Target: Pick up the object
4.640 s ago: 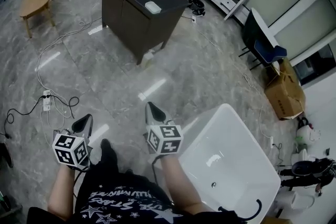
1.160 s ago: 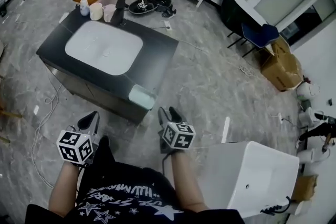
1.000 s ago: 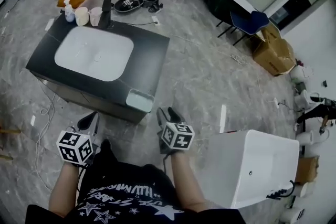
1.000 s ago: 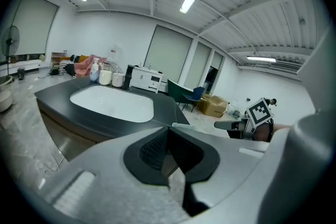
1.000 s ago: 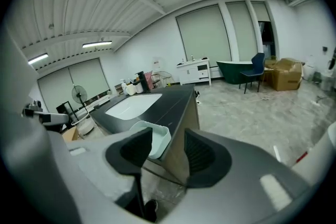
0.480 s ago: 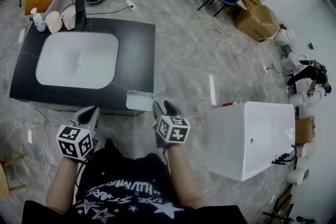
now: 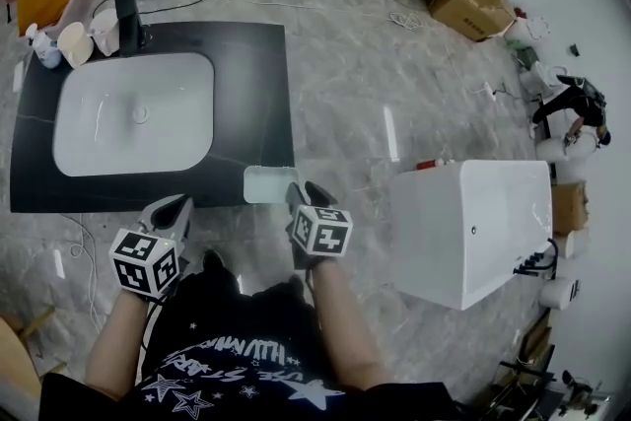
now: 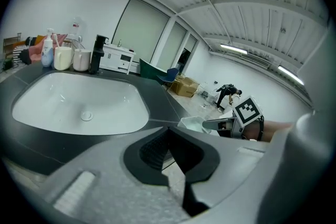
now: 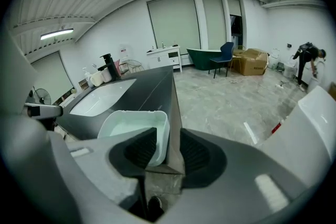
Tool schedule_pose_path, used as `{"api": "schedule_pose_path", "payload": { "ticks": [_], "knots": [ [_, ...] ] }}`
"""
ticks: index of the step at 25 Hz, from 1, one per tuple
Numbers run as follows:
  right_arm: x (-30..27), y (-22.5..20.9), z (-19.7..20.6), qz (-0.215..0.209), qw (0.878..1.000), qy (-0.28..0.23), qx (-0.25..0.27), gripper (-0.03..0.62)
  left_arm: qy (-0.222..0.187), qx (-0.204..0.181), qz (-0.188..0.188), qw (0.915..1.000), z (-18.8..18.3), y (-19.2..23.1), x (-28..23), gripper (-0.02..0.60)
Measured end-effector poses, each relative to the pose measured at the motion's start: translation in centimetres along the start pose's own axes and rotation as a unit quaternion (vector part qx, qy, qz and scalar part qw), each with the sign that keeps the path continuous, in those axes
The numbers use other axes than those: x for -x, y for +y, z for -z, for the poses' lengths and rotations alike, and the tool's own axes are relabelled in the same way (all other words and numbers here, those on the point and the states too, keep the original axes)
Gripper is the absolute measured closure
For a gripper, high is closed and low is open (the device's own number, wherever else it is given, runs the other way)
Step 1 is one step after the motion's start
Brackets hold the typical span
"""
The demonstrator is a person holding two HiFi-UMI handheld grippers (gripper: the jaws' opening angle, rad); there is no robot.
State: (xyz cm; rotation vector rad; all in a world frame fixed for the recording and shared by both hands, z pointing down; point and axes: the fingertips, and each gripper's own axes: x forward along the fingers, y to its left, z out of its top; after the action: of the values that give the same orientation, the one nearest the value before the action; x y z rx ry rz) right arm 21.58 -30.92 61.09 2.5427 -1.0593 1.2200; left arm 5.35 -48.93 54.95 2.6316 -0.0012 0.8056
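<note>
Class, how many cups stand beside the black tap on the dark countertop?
2. The first cup stands right next to the tap; the second cup stands between it and the pump bottle. None seems hidden.

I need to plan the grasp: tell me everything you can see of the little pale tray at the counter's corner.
The tray is a small, shallow, pale green rectangular dish with rounded corners and a raised rim. It looks like plastic and is empty. It lies flat on the near right corner of the dark counter. The right gripper straddles its right wall, one jaw inside, one outside; the jaws have just been closing but show no clear pressing.
</note>
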Motion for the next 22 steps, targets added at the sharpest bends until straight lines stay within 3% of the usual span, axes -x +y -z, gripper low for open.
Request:
{"api": "schedule_pose_path", "payload": {
  "ticks": [7, 12, 22],
  "knots": [
    [-1.4, 0.4, 0.2, 0.022, 1.000, 0.009, -0.004, 0.493, 0.006, 0.005, 0.018, 0.9998, 0.5, 1.4, -0.7, 0.574],
    [-1.4, 0.2, -0.1, 0.036, 0.999, 0.007, -0.008, 0.571, 0.012, 0.006, 0.023, 0.9996, 0.8, 1.7, -0.8, 0.574],
    [-0.7, 0.7, -0.8, 0.040, 0.999, -0.002, -0.014, 0.576, 0.004, 0.003, 0.018, 0.9998, 0.4, 2.0, 0.1, 0.574]
  ]
}}
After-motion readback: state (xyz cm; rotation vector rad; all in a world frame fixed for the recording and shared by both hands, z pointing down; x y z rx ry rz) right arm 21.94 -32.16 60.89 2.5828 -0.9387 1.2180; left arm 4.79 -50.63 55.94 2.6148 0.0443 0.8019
